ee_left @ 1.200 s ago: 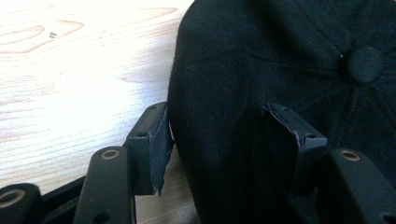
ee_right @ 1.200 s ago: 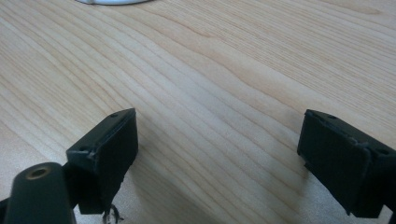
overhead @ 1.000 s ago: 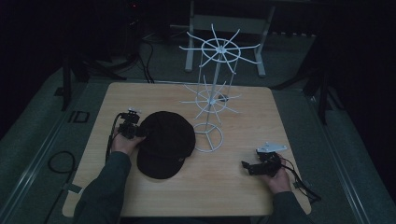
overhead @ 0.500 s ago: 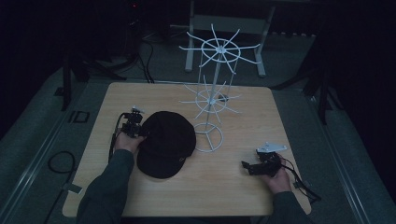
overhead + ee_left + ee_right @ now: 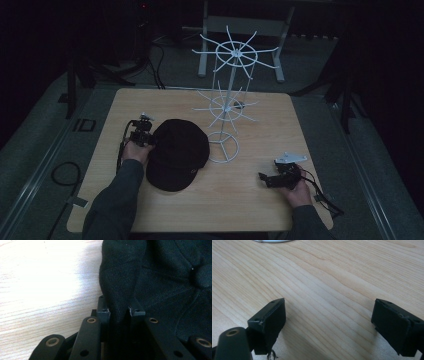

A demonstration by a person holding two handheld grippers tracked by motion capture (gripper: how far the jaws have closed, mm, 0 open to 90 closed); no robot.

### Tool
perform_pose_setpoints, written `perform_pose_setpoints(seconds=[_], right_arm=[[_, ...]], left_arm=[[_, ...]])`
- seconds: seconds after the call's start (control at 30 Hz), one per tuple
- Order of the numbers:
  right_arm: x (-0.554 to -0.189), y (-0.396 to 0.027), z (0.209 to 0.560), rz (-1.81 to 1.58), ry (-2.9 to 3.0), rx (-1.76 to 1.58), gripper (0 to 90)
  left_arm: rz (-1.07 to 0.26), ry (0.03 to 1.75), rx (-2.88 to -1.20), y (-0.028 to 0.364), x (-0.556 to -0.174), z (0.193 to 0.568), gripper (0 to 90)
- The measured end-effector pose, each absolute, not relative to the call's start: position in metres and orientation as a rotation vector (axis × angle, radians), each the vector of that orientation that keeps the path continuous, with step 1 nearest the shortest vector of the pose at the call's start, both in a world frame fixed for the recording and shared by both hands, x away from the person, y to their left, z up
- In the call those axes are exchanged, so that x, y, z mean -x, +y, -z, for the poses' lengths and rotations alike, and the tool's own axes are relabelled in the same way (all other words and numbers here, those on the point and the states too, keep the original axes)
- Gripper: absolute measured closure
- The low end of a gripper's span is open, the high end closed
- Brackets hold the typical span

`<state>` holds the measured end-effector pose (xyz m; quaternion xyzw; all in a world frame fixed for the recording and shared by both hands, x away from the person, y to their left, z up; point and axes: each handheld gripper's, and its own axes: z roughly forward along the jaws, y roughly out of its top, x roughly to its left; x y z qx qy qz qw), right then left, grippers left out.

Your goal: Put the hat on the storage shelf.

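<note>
Cap: a black cap point(image 5: 177, 154) lay flat on the wooden bench point(image 5: 240, 210), at about seven o'clock from the foot of the white wire rack point(image 5: 226, 107); crown up, its top button visible in the left gripper view.
Left gripper: the left gripper point(image 5: 141, 134) sat at the cap's ten o'clock edge; its jaws had just been closing, and in the left gripper view they pinched a raised fold of the black cloth point(image 5: 119, 300) between them; the fabric stood up in a ridge from the pinch.
What changed: a second ago the jaws stood wider at that same edge; the hand itself had kept its place; only the grip was new.
Right gripper: the right gripper point(image 5: 272, 179) rested low at the bench's four o'clock side, well apart from the cap; its jaws were spread over bare wood point(image 5: 329, 290), holding nothing.
Meaning: the cap looked secured at one edge, so a lift seemed the likely next step, probably toward one of the rack's arms; the grip was on soft cloth alone, so the cap might droop or slip once raised.
Rack: upright and bare, no cap hung on it.
</note>
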<state>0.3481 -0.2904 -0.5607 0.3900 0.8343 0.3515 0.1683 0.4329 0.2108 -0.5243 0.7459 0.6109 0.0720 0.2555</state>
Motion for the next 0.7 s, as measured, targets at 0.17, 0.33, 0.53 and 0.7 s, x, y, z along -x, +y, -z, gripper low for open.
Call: perform_pose_setpoints(seconds=[0.17, 0.33, 0.53, 0.7], right_arm=[[-0.348, -0.291, 0.561, -1.0, 2.373, -1.109, 12.2], [-0.348, -0.291, 0.561, -1.0, 2.373, -1.109, 12.2], [-0.348, -0.29, 0.561, -1.0, 2.373, -1.109, 12.2], [-0.348, -0.291, 0.561, -0.999, 2.373, -1.108, 12.2]], left_arm=[[-0.178, 1.635, -2.009, 0.213, -0.429, 0.521, 78.0], [-0.167, 1.608, -1.976, 0.218, -0.424, 0.515, 78.2], [-0.186, 1.576, -1.934, 0.224, -0.418, 0.502, 78.1], [-0.202, 1.552, -1.91, 0.228, -0.413, 0.494, 78.0]])
